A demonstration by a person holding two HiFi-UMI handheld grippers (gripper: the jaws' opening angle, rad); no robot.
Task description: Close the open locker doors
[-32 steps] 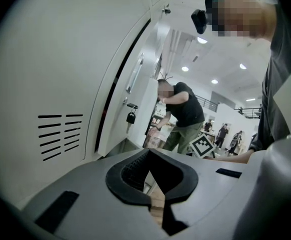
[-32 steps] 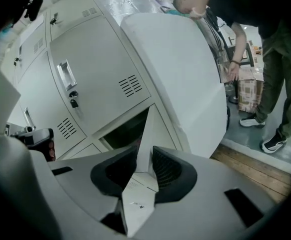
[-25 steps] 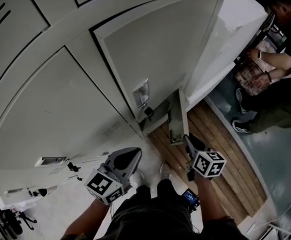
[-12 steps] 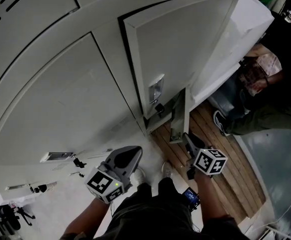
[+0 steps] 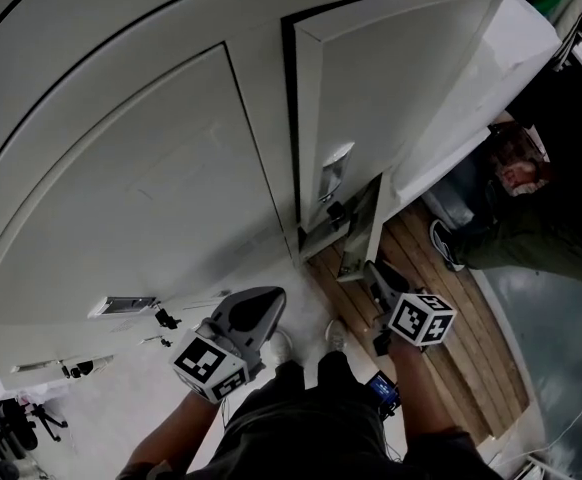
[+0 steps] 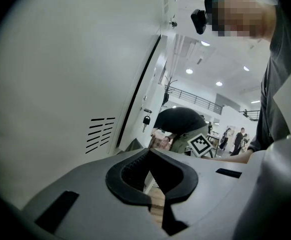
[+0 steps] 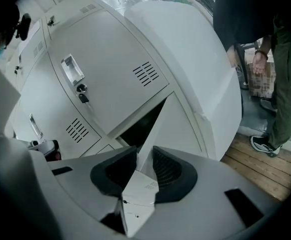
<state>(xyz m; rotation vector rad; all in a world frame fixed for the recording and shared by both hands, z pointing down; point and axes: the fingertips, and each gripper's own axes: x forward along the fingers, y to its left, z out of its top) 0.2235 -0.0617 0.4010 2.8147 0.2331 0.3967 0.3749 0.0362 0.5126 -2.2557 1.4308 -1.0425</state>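
Observation:
The grey lockers fill the head view. A low locker door (image 5: 356,230) stands swung out over the wooden floor. My right gripper (image 5: 371,268) is at its free edge. In the right gripper view that door (image 7: 178,129) runs edge-on between the spread jaws of the right gripper (image 7: 144,156), and I see no pad pressing on it. Above it, a larger door (image 5: 391,88) with a recessed handle (image 5: 333,173) and a hanging key sits slightly ajar, with a dark gap along its left side. My left gripper (image 5: 266,303) hangs shut and empty, close to the locker front (image 6: 60,109).
A person (image 5: 531,228) in dark clothes stands bent over to the right of the lockers, near a bag. A wooden floor (image 5: 441,328) lies below the open door. My legs and shoes are beneath the grippers. Closed doors (image 5: 121,188) fill the left.
The lockers have slid to the right in the head view, and the dark gap beside the larger door shows wider. My right gripper has stayed at the low door's edge.

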